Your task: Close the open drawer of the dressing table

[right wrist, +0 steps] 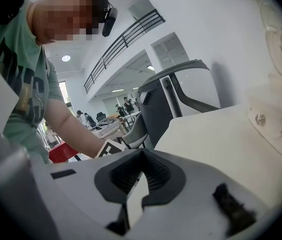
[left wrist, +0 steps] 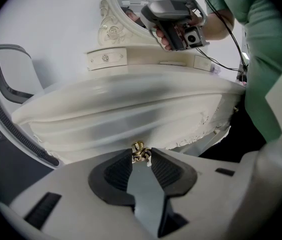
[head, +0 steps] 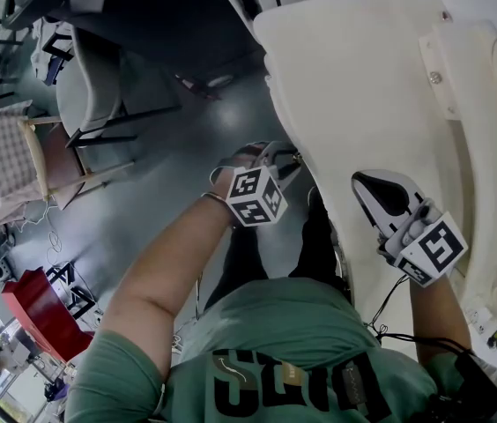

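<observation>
The cream dressing table point(head: 363, 86) fills the right of the head view; its curved carved front point(left wrist: 131, 114) fills the left gripper view. A small brass drawer knob point(left wrist: 139, 149) sticks out of that front. My left gripper point(left wrist: 141, 154) has its dark pads closed on the knob from both sides; it sits at the table's front edge point(head: 275, 154). How far out the drawer stands I cannot tell. My right gripper point(head: 367, 183) hovers over the tabletop, jaws together and empty point(right wrist: 142, 153).
A small raised drawer box point(left wrist: 106, 58) and an ornate mirror frame point(left wrist: 112, 29) stand at the table's back. A grey chair point(head: 99, 77) stands left of the table, a checked stool point(head: 11, 157) and a red object point(head: 41, 311) farther left. My legs stand close to the table front.
</observation>
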`<state>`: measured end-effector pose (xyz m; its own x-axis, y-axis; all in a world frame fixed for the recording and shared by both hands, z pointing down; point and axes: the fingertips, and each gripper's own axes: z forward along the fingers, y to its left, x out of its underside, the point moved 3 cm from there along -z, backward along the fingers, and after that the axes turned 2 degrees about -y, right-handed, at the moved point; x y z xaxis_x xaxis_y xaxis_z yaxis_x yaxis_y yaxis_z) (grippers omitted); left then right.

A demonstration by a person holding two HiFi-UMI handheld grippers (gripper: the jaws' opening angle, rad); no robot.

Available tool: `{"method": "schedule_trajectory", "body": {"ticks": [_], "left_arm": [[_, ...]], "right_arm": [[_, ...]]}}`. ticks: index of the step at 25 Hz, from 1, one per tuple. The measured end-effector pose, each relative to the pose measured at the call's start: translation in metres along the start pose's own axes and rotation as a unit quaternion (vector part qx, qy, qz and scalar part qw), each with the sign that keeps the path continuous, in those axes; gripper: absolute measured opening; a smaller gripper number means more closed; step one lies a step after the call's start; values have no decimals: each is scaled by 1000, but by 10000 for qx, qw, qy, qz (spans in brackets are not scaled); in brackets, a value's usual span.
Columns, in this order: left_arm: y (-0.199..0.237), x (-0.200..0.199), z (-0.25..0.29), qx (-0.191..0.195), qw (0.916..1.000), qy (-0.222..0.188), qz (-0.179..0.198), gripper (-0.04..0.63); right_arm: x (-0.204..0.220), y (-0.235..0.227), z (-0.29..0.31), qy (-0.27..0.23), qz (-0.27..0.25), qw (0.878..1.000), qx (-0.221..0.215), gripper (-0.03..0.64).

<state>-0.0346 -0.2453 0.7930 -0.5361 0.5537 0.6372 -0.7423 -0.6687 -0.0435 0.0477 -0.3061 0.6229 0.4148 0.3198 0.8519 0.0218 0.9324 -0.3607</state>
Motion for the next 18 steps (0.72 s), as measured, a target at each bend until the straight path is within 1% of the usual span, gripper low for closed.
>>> {"method": "schedule_trajectory", "body": {"ticks": [18], "left_arm": [[5, -11, 10, 73, 9999, -78, 28, 126]], "right_arm": [[3, -11, -4, -55, 86, 9999, 81, 11]]}}
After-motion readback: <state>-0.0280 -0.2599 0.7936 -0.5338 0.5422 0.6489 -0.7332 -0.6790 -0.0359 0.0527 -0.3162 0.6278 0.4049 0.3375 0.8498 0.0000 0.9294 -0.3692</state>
